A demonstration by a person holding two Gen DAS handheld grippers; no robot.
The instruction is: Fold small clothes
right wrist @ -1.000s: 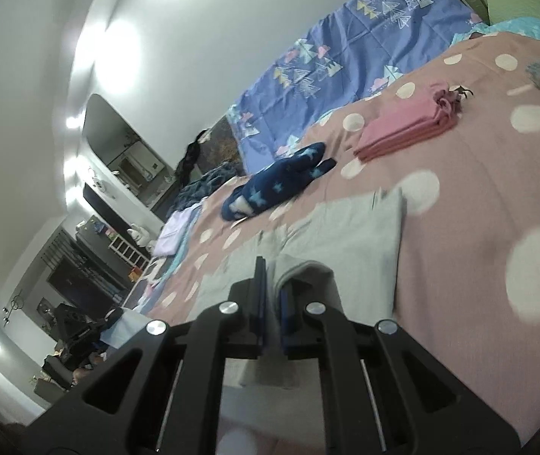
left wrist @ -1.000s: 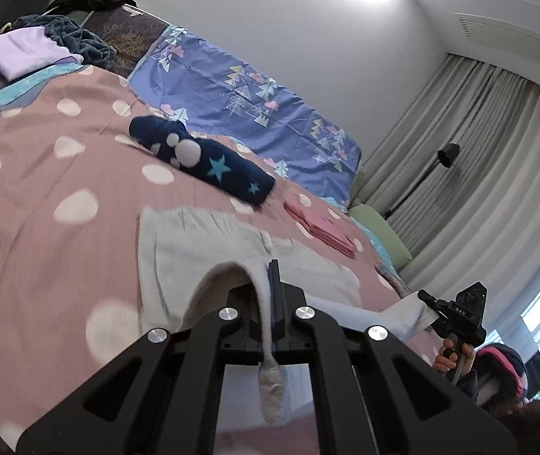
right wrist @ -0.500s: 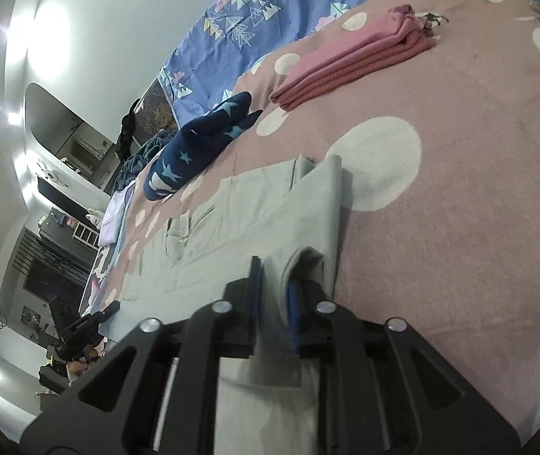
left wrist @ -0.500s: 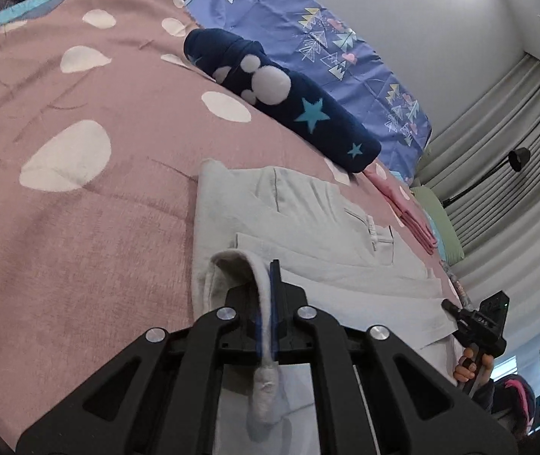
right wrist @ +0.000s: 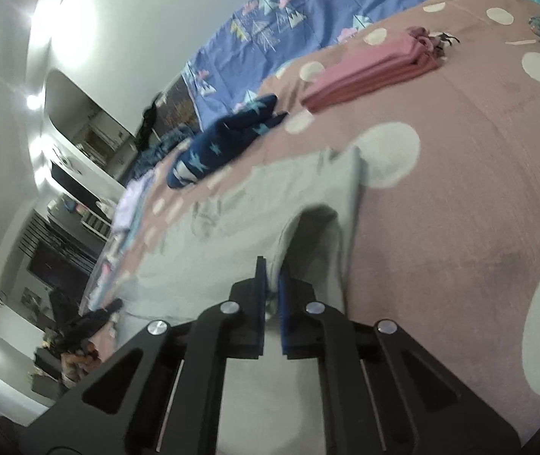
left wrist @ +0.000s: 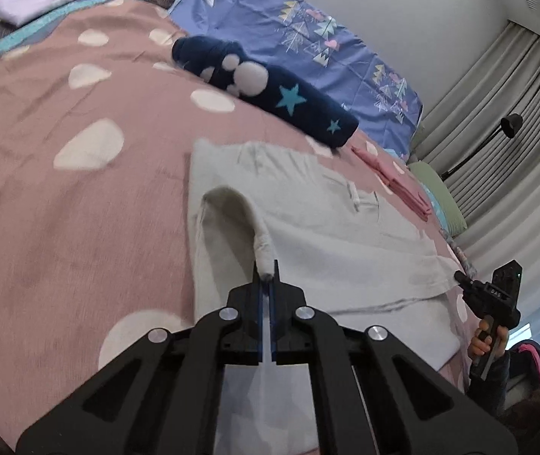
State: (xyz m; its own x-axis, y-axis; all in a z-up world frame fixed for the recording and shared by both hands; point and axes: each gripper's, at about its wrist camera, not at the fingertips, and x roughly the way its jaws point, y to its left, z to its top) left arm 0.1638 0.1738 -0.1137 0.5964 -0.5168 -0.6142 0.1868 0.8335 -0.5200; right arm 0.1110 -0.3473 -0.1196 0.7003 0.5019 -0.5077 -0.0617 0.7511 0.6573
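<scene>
Grey garment (left wrist: 338, 227), pale and soft, lies spread on the pink spotted bedspread (left wrist: 61, 204), its far edge close to a rolled navy star-print piece (left wrist: 270, 94); a folded pink stack (right wrist: 368, 72) sits further off near the blue patterned pillow (left wrist: 307, 38). Left gripper (left wrist: 268, 276) is pinched shut on one near corner of the grey garment, cloth pulled up into a narrow ridge running into the jaws. Right gripper (right wrist: 271, 276) is likewise closed down on the other near corner, a hump of fabric rising just ahead of its pads. In the left view the right gripper shows at the bed's edge, carried in the person's hand (left wrist: 487, 341). Both corners lifted, so the step in hand looks like carrying the near edge over toward the far edge. Risks, as I judge them: each pinch takes only a thin bite of fabric, so a quick pull could slip a corner free; uneven travel between the two hands would lay the fold crooked; dragging low rather than lifting could bunch the under layer or shove the garment into the navy piece.
</scene>
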